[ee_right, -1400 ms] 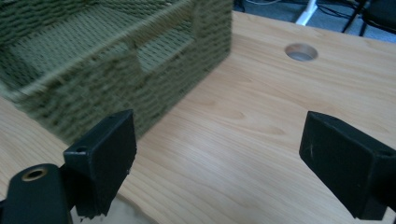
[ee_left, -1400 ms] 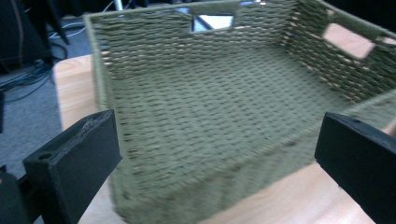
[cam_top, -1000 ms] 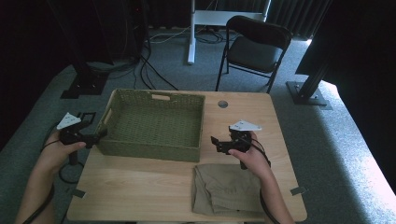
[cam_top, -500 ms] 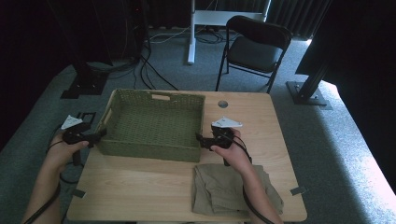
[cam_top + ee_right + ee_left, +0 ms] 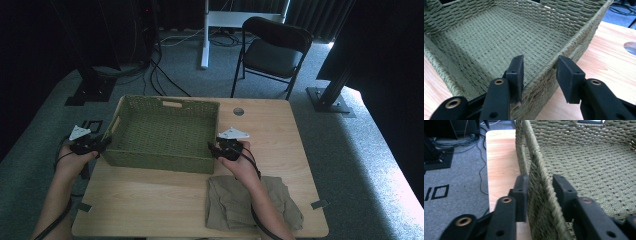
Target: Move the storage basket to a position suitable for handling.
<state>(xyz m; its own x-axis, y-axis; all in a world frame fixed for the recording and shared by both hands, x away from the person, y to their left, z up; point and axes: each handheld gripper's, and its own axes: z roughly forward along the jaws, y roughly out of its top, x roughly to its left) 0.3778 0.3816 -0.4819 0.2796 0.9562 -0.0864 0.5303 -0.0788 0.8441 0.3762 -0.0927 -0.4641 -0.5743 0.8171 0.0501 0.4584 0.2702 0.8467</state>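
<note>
Looks like both grippers are going for opposite sides of the green woven basket [image 5: 162, 132] so it can be lifted level, which is why each one straddles a side wall near the front corners on the wooden table [image 5: 150, 200]. The left gripper [image 5: 539, 195] has just been closing and its jaws now look clamped on the left wall. The right gripper [image 5: 539, 75] has been closing too, with the right rim between its jaws, inner pad touching and outer one still off the weave.
</note>
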